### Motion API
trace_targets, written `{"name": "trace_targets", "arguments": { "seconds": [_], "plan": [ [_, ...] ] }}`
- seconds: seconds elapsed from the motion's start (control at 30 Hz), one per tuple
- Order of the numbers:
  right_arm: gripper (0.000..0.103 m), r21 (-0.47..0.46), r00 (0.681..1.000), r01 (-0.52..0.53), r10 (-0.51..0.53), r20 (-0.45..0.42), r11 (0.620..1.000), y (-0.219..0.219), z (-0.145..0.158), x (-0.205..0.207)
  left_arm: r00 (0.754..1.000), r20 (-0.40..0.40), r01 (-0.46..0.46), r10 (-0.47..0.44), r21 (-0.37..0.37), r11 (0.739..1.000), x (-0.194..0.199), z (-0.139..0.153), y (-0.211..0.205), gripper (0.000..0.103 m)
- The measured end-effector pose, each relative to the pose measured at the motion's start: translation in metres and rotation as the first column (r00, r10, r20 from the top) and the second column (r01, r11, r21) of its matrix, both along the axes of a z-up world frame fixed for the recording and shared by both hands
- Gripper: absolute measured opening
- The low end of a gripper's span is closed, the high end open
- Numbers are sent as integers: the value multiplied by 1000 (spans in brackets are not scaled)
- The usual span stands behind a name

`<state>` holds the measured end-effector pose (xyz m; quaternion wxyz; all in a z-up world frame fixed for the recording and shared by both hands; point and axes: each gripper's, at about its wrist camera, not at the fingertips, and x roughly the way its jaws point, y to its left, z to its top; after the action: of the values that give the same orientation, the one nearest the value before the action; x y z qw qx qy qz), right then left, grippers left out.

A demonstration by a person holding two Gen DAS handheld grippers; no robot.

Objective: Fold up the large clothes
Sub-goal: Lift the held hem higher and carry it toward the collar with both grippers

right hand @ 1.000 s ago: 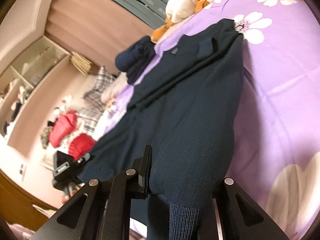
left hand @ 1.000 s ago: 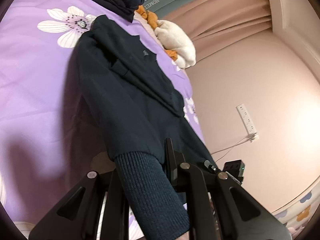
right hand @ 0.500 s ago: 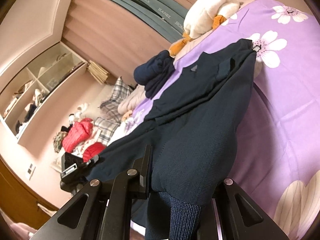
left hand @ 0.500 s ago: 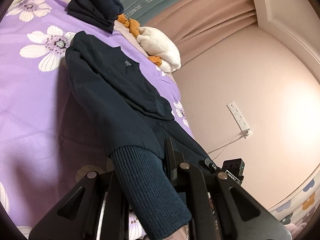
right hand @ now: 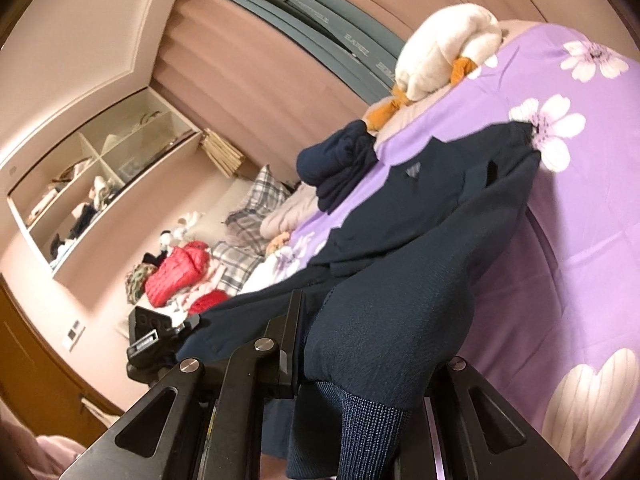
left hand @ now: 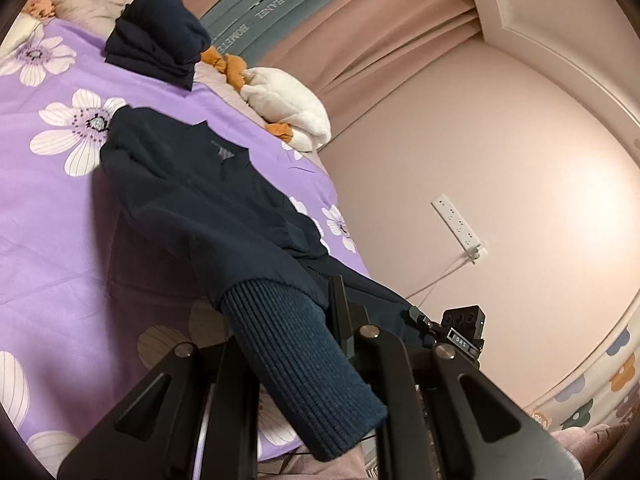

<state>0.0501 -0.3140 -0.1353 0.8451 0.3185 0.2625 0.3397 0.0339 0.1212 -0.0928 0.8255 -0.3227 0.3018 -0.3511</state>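
Observation:
A dark navy jacket (left hand: 208, 204) with ribbed hem lies on the purple flowered bedsheet (left hand: 48, 216), collar toward the far end. My left gripper (left hand: 288, 344) is shut on the jacket's ribbed hem (left hand: 296, 360) and lifts that bottom corner off the bed. My right gripper (right hand: 360, 368) is shut on the other bottom corner of the jacket (right hand: 400, 300), its ribbed hem (right hand: 360, 432) hanging down between the fingers. The jacket's bottom edge stretches between both grippers; the right gripper also shows in the left wrist view (left hand: 460, 336).
A folded dark navy garment (left hand: 160, 48) lies at the head of the bed beside a white and orange plush toy (left hand: 288, 112). Pink wall with a socket strip (left hand: 460, 228) on one side; clothes pile with red jackets (right hand: 176, 272) and shelves (right hand: 92, 184) on the other.
Both grippers have pulled back and up with the hem; the jacket's bottom has lifted higher and more of the bed's far end and room shows.

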Motion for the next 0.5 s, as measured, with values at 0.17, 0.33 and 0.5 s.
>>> {"name": "trace_targets", "arguments": {
  "seconds": [0.17,0.33,0.5],
  "plan": [
    [18,-16,998,0,1,57,1000,-6,18,-16,999,38,11,-12,19,1000,-20,15,-2,11],
    [18,-43,992,-15,20,123,999,-4,33,-29,996,77,34,-37,31,999,-42,28,-5,11],
    [18,-62,982,-32,43,184,998,-1,47,-44,992,114,50,-53,34,998,-62,42,-3,11]
  ]
}}
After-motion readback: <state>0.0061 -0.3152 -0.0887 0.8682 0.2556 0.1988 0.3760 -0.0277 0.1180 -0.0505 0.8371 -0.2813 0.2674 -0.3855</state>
